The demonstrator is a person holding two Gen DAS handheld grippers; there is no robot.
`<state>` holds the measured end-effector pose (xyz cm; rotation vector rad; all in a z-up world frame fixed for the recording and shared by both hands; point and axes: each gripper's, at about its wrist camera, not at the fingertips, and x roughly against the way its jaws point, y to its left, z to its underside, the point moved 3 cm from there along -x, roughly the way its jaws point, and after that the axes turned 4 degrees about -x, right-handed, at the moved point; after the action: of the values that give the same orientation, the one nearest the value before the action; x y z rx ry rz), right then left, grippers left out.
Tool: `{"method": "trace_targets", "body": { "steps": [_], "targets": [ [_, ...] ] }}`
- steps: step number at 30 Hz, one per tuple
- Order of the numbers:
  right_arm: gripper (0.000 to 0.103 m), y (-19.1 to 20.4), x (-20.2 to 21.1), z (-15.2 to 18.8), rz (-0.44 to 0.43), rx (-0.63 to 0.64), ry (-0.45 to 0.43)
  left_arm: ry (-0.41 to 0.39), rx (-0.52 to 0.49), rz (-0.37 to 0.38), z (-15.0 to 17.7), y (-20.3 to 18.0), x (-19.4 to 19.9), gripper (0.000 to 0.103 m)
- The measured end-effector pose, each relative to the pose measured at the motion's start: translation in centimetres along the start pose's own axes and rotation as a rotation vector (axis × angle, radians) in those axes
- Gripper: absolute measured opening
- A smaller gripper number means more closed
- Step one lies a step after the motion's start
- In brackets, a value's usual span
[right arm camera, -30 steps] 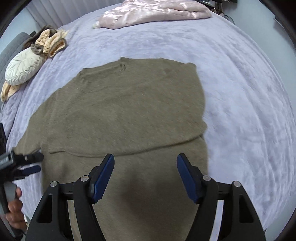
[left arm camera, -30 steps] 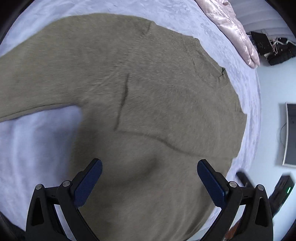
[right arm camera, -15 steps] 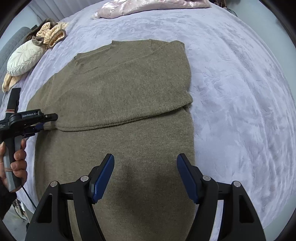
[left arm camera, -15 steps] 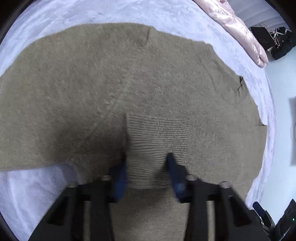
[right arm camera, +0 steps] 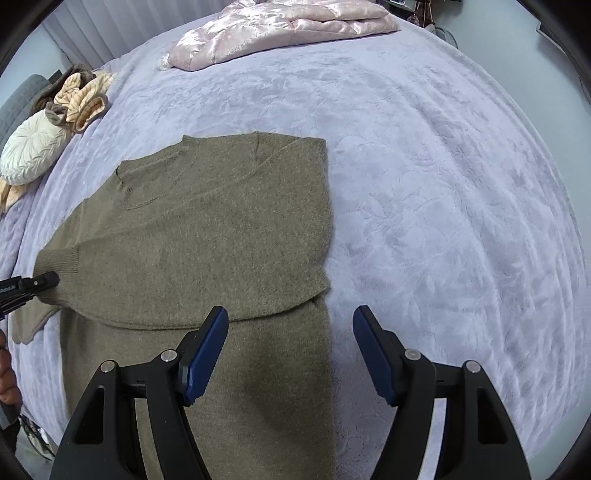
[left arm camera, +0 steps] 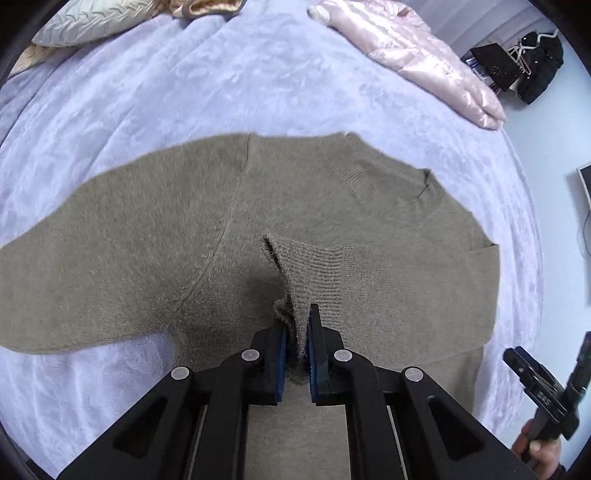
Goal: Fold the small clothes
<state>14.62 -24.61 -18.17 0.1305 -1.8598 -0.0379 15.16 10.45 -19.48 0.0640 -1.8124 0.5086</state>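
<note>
An olive knit sweater (right arm camera: 207, 236) lies flat on the lilac bed, one sleeve folded across its chest. In the left wrist view the sweater (left arm camera: 147, 236) fills the middle, and my left gripper (left arm camera: 296, 332) is shut on the ribbed cuff (left arm camera: 314, 273) of that folded sleeve, lifting it slightly. The other sleeve (left arm camera: 55, 280) stretches out to the left. From the right wrist view the left gripper (right arm camera: 40, 280) shows at the left edge by the cuff. My right gripper (right arm camera: 290, 350) hangs open above the sweater's lower right edge, holding nothing.
A pink satin quilt (right arm camera: 280, 26) lies at the far side of the bed. A white round cushion (right arm camera: 29, 155) and peach fabric (right arm camera: 83, 99) sit at the far left. Bare bedspread (right arm camera: 443, 206) spreads to the right. Dark items (left arm camera: 517, 66) stand beyond the bed.
My left gripper came down onto the folded sleeve's cuff and shut on it, then raised it a little. The right gripper stayed open and drew back toward the sweater's right edge.
</note>
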Motion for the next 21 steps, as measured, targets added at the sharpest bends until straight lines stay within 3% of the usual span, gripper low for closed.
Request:
{"method": "trace_targets", "body": {
  "steps": [5,10,13,17,21],
  "targets": [
    [0.074,-0.2,-0.7,-0.5,0.012,0.006,0.003,-0.028,0.008,0.019,-0.6,-0.2,2.3,0.010],
    [0.075,0.8,-3.0,1.0,0.122,0.154,0.021,-0.054,-0.008,0.025,-0.7,0.2,4.3,0.010],
    [0.075,0.2,-4.2,1.3,0.137,0.140,0.038,-0.065,-0.008,0.002,-1.0,0.5,4.6,0.010],
    [0.075,-1.6,-3.8,-0.6,0.119,0.004,-0.011,-0.005,0.042,-0.055,-1.0,2.4,2.2,0.010],
    [0.075,-0.3,-3.7,-2.8,0.034,0.009,-0.053,0.082,0.093,-0.115,0.0,4.3,-1.0,0.011]
  ]
}}
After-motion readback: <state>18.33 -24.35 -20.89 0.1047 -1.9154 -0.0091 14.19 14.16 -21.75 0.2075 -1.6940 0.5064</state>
